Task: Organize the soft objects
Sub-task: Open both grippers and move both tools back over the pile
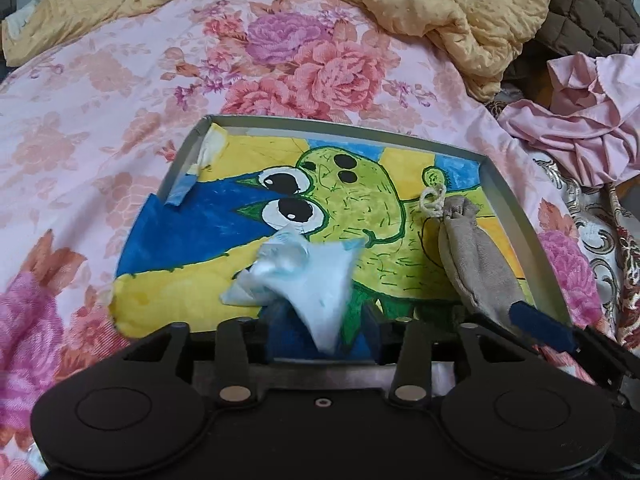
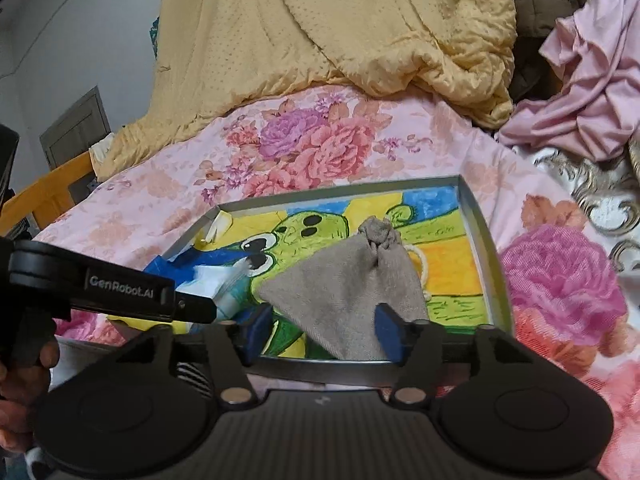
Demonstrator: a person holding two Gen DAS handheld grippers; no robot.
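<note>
A metal tray [image 1: 516, 208] lined with a cartoon drawing lies on the floral bedspread; it also shows in the right wrist view [image 2: 486, 240]. A pale blue soft pouch [image 1: 316, 276] lies in the tray between the open fingers of my left gripper [image 1: 324, 328], and shows in the right wrist view [image 2: 218, 280]. A grey drawstring pouch [image 2: 340, 292] lies in the tray between the open fingers of my right gripper [image 2: 324, 330], and shows at the right of the left wrist view [image 1: 476, 264]. Neither pouch is clamped.
A yellow quilt [image 1: 420, 4] is heaped behind the tray. Crumpled pink cloth [image 1: 584, 120] and a brown quilted cover [image 1: 592, 8] lie at the right. The floral bedspread [image 1: 120, 100] stretches left. A wooden rail [image 2: 48, 192] stands at the bed's left edge.
</note>
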